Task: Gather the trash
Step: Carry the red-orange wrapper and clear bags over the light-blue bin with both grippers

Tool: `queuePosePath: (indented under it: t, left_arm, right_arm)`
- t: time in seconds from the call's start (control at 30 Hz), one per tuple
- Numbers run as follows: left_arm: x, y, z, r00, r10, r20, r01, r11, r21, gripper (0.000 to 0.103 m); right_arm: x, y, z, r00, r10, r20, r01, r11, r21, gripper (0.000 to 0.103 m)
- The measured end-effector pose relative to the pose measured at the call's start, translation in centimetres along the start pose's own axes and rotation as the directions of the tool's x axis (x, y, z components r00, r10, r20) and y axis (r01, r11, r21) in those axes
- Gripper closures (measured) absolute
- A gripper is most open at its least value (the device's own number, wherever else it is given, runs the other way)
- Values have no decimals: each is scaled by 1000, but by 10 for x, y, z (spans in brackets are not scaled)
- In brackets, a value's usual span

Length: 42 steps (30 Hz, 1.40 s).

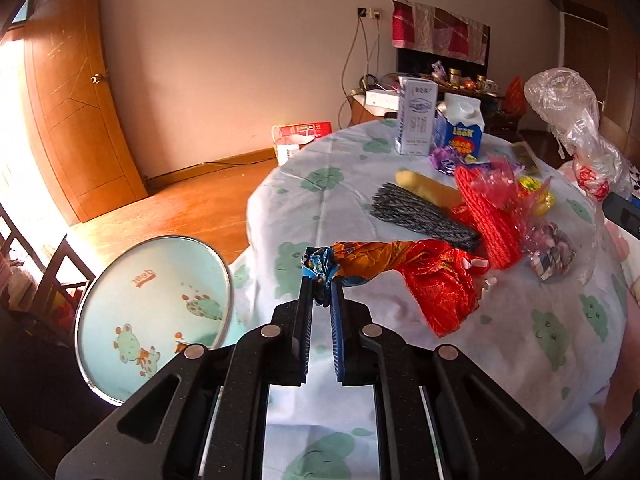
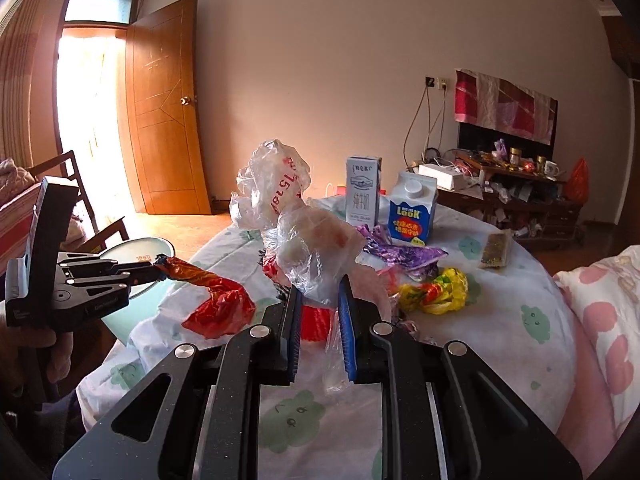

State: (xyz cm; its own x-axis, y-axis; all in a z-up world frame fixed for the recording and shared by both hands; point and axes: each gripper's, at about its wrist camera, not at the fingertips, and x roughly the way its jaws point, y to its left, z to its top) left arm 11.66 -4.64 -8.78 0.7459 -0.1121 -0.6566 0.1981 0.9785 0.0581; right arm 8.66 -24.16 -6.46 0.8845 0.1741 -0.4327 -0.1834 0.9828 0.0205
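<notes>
Lifting both catches clear of the counter (image 1: 304, 168): left gripper (image 1: 321, 284) fingers pinch the orange-red wrapper (image 1: 400, 264) by its twisted end, right gripper (image 2: 318, 292) clamps the clear plastic bag (image 2: 296, 232). Carry slowly to what seems the basin (image 1: 160, 304).

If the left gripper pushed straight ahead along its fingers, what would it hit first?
The left gripper, shut on a red-orange wrapper, would probably meet the grey-black woven piece lying just beyond on the tablecloth; depth is uncertain.
</notes>
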Motion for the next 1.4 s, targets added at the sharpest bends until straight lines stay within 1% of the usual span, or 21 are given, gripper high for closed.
queuePosePath:
  t: [0.13,0.3,0.53,0.73,1.13,1.4]
  left_arm:
    - [-9,29,0,999,36,6,-36,998,-45,95]
    - [-19,59,-4,998,65,16,-64,994,-93,95]
    - [-27,97,-11,992,128,15,-124,983,-137,95]
    - [-31,125,-19,985,175,0,-172,971,-168,95]
    - [-38,166,-33,968,250,-19,-249,946,-209,95]
    - [-38,185,-43,958,284,-41,-286,931,-229,95]
  right_arm:
    - [14,14,12,1000,21,-2,-21,1000,-12,85]
    - [30,36,22,999,48,-18,-48,998,-38,85]
    - [57,62,34,996,79,-51,-83,994,-67,85]
    - [84,87,41,992,99,-82,-107,989,-102,85]
    - [130,139,49,978,152,-143,-176,968,-177,85]
    - [148,169,47,970,173,-173,-209,952,-221,85]
